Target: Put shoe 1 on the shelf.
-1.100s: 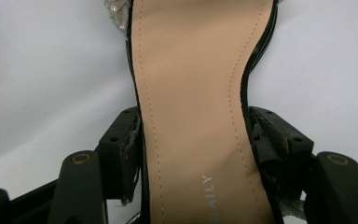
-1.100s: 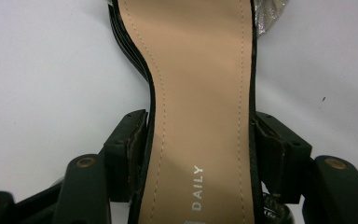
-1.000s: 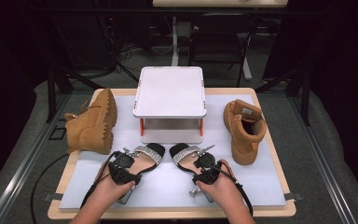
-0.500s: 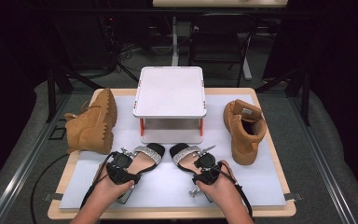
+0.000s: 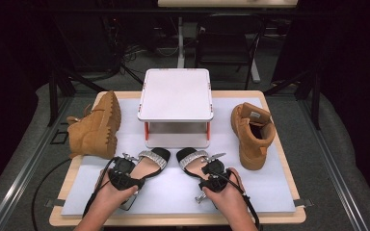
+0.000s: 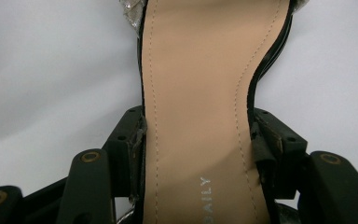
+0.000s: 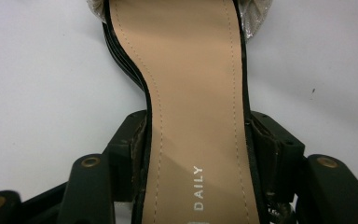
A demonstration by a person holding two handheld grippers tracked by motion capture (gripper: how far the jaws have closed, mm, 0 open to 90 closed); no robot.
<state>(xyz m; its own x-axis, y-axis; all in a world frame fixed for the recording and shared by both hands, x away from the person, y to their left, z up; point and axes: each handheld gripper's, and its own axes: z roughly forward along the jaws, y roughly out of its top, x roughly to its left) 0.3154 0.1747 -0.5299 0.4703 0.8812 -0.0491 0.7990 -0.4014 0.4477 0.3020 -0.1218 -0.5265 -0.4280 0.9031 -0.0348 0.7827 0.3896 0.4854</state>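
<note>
Closing lately, the left gripper point(image 6: 196, 154) jaws clasp the left sandal point(image 6: 200, 93) between them; the right gripper point(image 7: 198, 149) jaws likewise clasp the right sandal point(image 7: 191, 84).

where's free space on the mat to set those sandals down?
Bare mat lies between the two hands, along the near edge. The white stand top is bare too. Crowded: left boot and right boot flank the stand; left sandal and right sandal lie in front of it.
</note>
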